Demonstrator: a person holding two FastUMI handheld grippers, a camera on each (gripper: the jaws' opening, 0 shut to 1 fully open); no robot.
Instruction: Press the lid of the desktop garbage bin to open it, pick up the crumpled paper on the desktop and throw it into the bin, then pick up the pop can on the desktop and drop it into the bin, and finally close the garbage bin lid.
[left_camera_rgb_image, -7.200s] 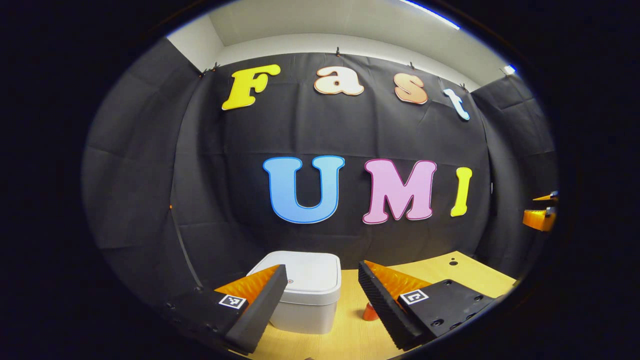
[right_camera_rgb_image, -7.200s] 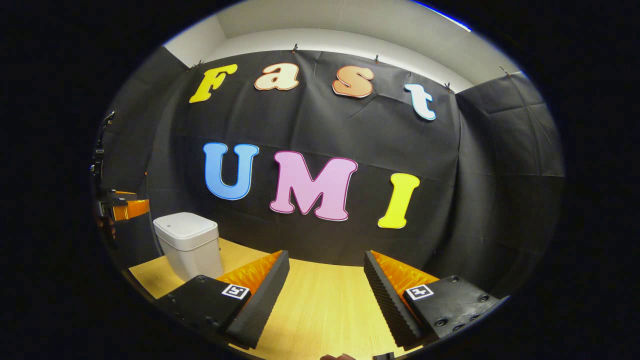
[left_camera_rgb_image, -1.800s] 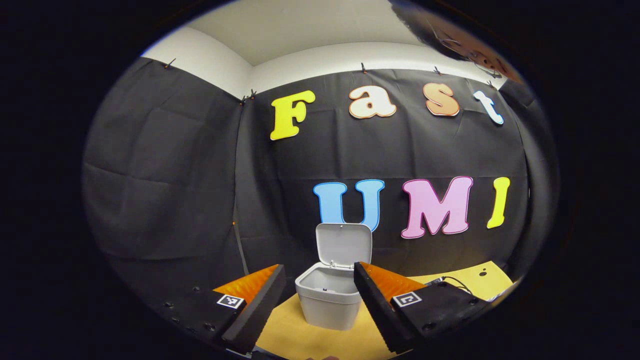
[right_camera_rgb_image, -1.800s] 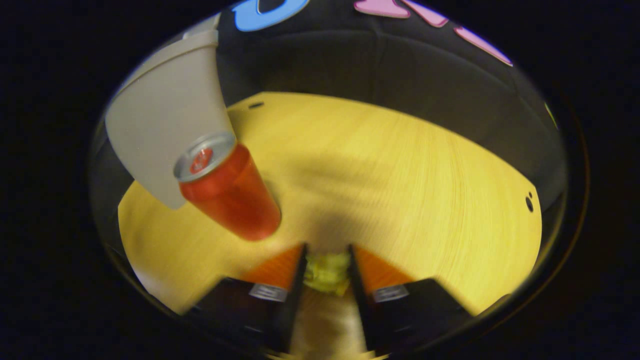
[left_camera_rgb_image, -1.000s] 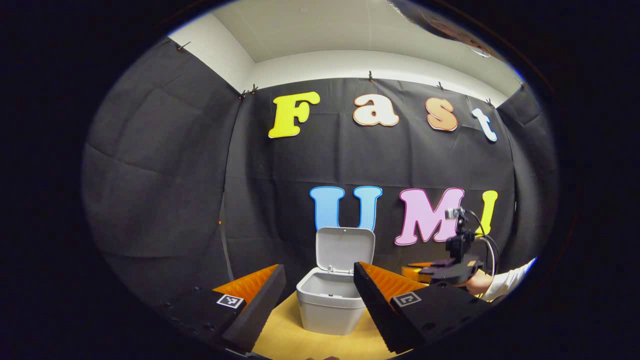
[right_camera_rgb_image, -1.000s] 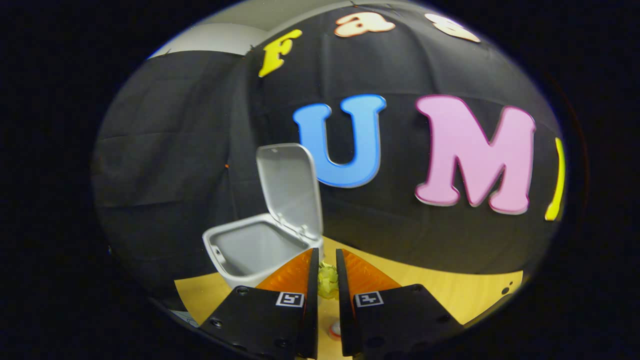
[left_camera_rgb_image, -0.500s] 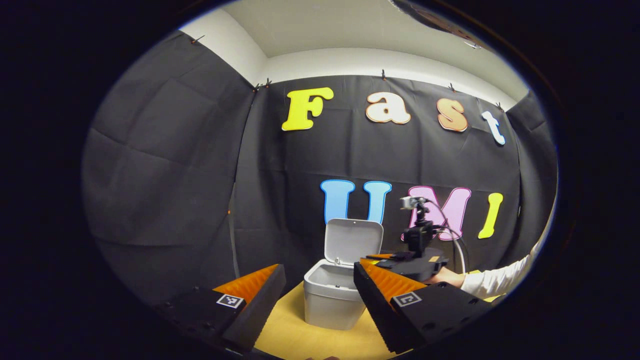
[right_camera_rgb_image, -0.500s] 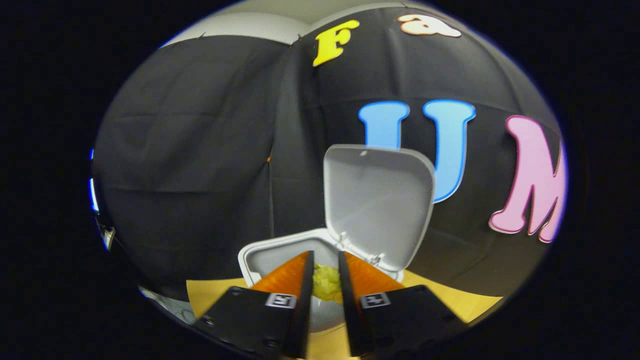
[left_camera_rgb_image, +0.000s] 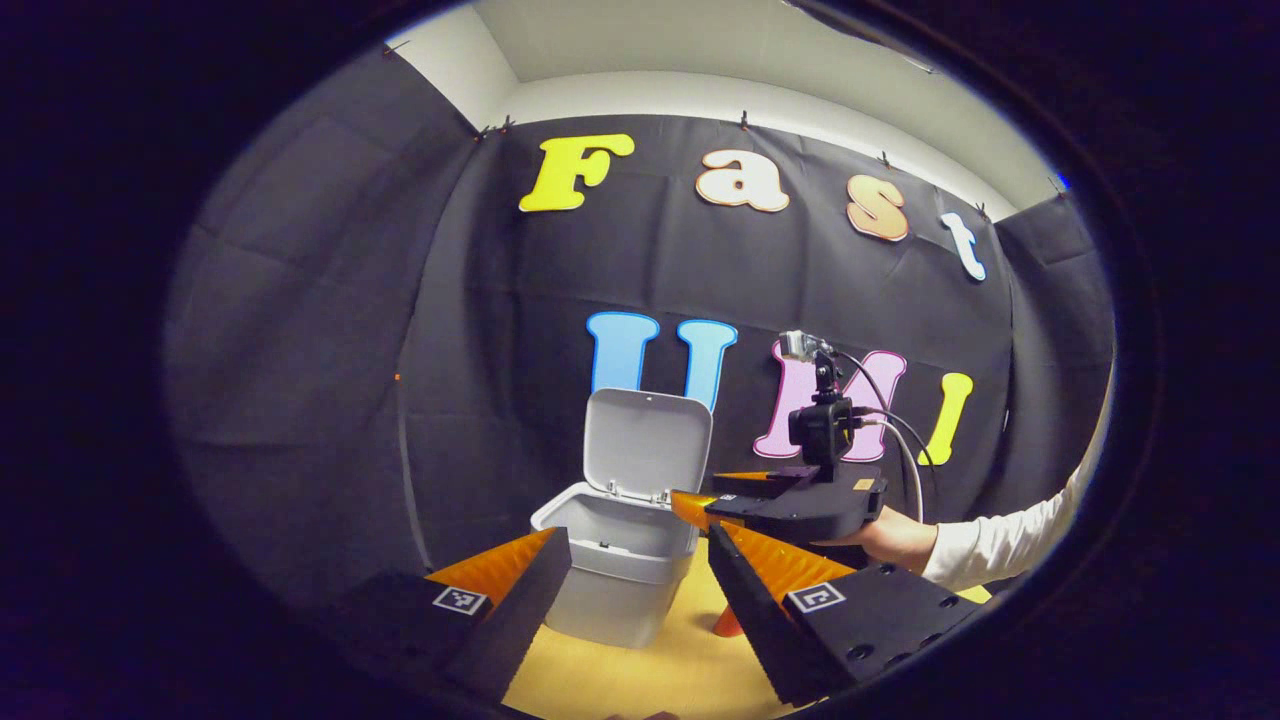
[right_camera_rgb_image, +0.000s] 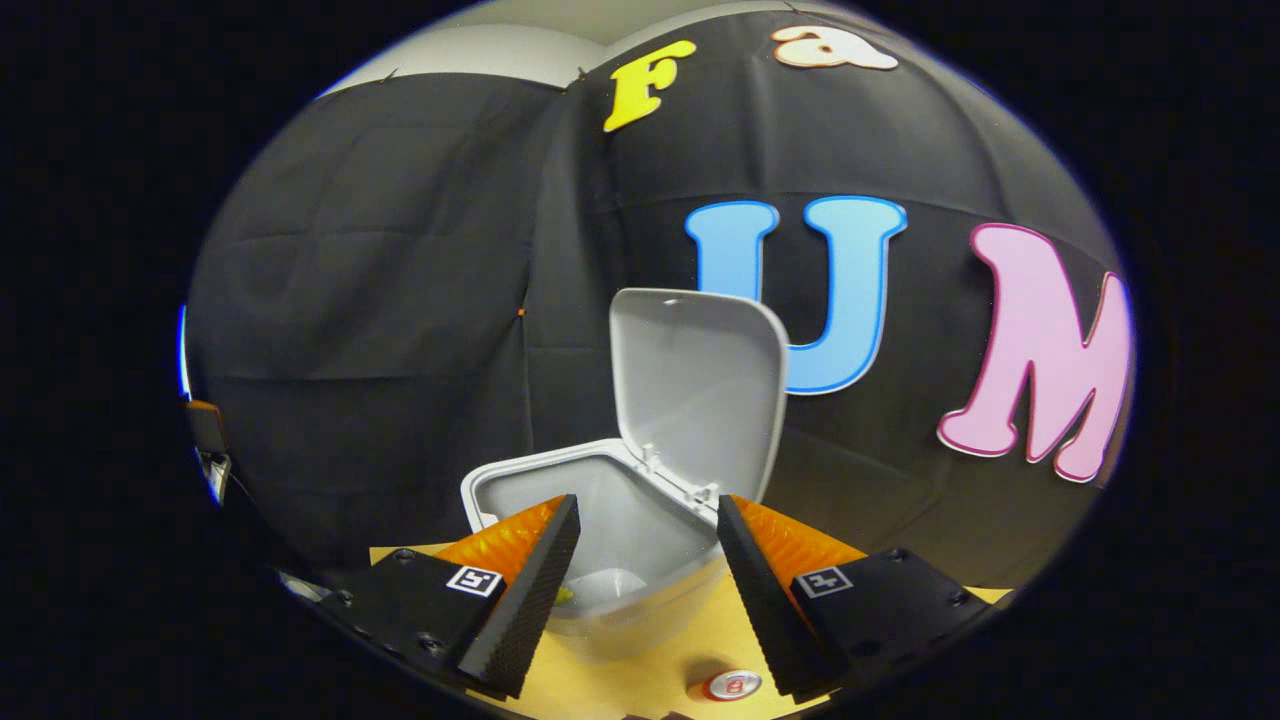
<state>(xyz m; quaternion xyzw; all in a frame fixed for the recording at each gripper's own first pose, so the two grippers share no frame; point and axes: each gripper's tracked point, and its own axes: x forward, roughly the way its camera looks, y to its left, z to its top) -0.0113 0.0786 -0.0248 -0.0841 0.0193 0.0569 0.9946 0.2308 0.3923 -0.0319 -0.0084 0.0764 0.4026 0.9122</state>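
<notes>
Over the open bin (right_camera_rgb_image: 600, 560) your right gripper (right_camera_rgb_image: 648, 560) hangs with fingers spread wide and nothing between them; the lid (right_camera_rgb_image: 695, 385) stands upright at the far side. Inside, a scrap of crumpled paper (right_camera_rgb_image: 565, 594) peeks beside one finger. Your left gripper (left_camera_rgb_image: 635, 600) is likewise wide open, holding nothing. On the tabletop (right_camera_rgb_image: 620, 690) the pop can (right_camera_rgb_image: 733, 685) stands near you.

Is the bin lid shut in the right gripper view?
No, the lid stands upright above the open bin, with the right tongs spread before it.
</notes>
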